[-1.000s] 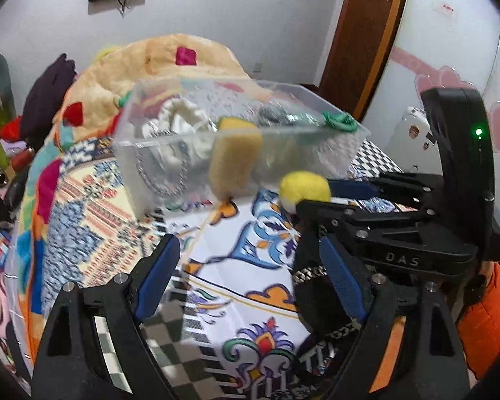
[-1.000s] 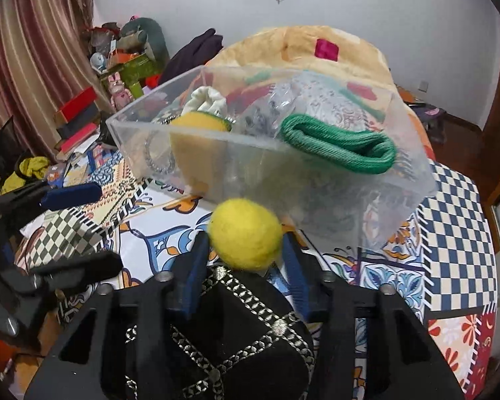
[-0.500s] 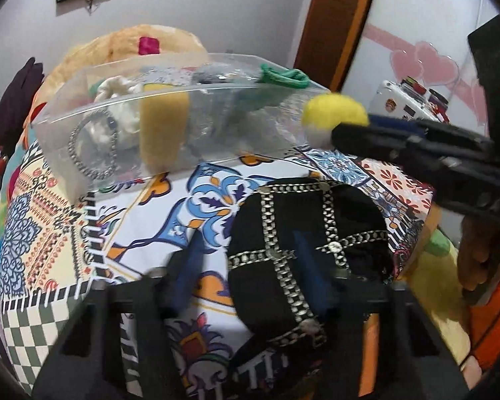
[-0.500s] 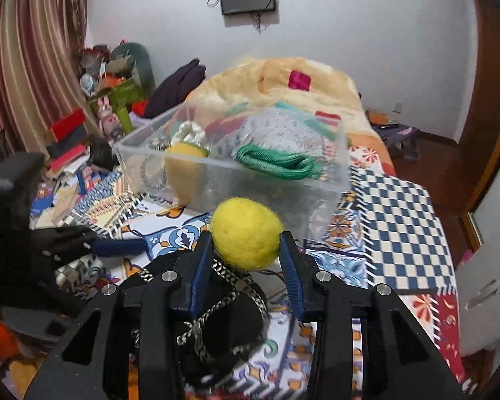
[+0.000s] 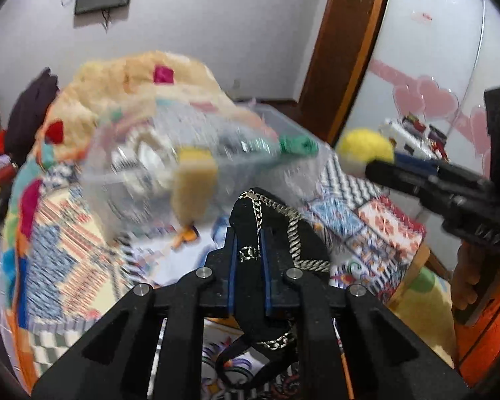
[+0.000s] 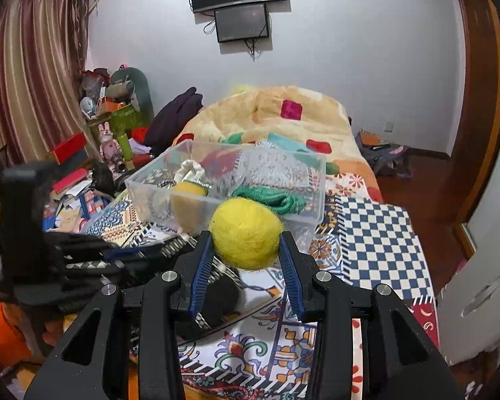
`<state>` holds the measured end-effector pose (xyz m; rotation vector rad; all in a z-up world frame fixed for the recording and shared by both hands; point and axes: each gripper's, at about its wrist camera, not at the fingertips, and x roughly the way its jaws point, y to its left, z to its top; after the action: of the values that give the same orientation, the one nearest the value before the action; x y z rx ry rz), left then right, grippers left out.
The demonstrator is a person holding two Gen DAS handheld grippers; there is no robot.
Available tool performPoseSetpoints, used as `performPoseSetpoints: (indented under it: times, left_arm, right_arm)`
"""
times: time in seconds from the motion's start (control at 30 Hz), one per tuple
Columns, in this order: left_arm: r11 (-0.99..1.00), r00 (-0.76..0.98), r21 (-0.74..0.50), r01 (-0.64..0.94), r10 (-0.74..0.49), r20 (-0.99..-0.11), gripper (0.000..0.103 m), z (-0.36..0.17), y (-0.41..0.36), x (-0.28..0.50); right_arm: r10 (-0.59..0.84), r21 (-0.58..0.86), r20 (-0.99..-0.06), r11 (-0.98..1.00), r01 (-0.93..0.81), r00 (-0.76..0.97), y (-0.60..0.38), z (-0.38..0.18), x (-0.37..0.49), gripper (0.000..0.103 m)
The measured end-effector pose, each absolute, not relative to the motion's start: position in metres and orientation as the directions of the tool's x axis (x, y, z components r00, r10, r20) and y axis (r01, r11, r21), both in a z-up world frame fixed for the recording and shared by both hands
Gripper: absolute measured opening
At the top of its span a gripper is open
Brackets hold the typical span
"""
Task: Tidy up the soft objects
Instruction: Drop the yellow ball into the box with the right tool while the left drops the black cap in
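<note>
- Left wrist view: since half a second ago the left gripper (image 5: 248, 233) has closed on the black chain-trimmed pouch (image 5: 276, 230) and raised it; before, the pouch lay on the patterned bedspread (image 5: 376, 223) between parted fingers. Now the blue pads (image 5: 231, 266) pinch a fold of the fabric, and the rest sags below them, silver chain draped over it.
- Same view: the clear plastic bin (image 5: 196, 163), blurred by motion, sits just beyond the pouch. A yellow sponge (image 5: 193, 186) leans against the bin's near wall, and a green cord (image 5: 298, 145) lies at its right end.
- Right wrist view: the right gripper (image 6: 246, 250) has risen from the bedspread over the same second and is clenched on the yellow felt ball (image 6: 246, 233), which bulges above the fingertips. The ball hangs in front of the bin's near wall, above the bedspread.
- Step in hand, as I judge it: both soft things are lifted and are being carried to the bin.
- Next move: each load must clear the bin's near rim before release. The limp pouch and its loose chain could snag there, so it needs extra height.
</note>
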<state>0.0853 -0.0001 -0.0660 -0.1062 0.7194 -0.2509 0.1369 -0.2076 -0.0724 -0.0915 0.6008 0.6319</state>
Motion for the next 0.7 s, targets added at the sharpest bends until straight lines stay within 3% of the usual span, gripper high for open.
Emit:
performPoseSetpoints:
  times: [0.47, 0.7]
  left_arm:
    - [0.988, 0.89, -0.126, 0.094, -0.14, -0.434, 0.011, 0.004, 0.033, 0.095]
    - [0.993, 0.907, -0.12, 0.0, -0.05, -0.417, 0.011, -0.002, 0.047, 0.129]
  right_arm:
    - [0.543, 0.116, -0.487, 0.817, -0.565, 0.684, -0.195, -0.051, 0.161, 0.037]
    - [0.544, 0.146, -0.491, 0.822, -0.551, 0.681, -0.178, -0.052, 0.183, 0.037]
